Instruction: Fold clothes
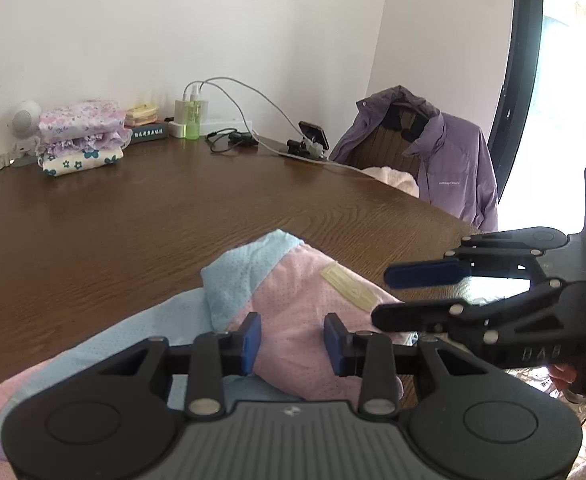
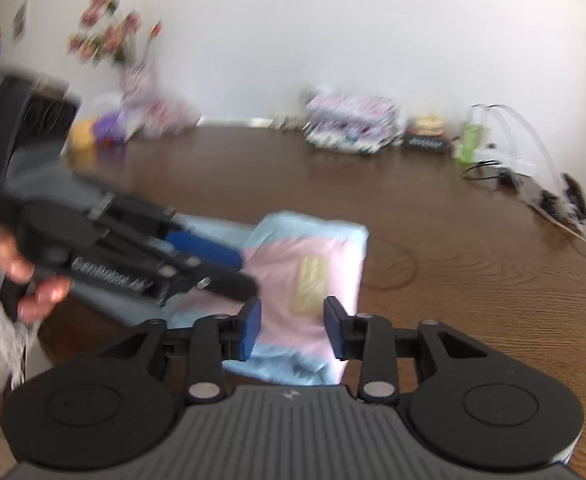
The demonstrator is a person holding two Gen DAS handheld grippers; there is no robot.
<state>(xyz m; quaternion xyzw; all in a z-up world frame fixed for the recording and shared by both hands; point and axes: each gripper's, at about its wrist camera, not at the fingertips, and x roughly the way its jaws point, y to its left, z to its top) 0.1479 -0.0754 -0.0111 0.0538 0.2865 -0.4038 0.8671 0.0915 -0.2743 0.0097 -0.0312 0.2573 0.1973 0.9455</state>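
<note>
A partly folded pink and light-blue garment [image 1: 301, 300] with a beige label lies on the brown wooden table [image 1: 133, 220] near its front edge. My left gripper [image 1: 293, 344] stands open just above the pink part, with nothing pinched between its blue pads. My right gripper [image 1: 383, 296] comes in from the right, open, its fingers over the garment's right edge. In the blurred right wrist view the garment [image 2: 289, 272] lies under my open right gripper [image 2: 293, 330]. There my left gripper [image 2: 249, 274], held by a hand [image 2: 33, 276], reaches over the cloth's left side.
A stack of folded patterned clothes [image 1: 81, 140] sits at the back by the wall. Beside it are a green bottle [image 1: 192, 122], chargers with cables and a phone on a stand [image 1: 313, 136]. A chair with a purple jacket [image 1: 445, 160] stands beyond the table's right edge.
</note>
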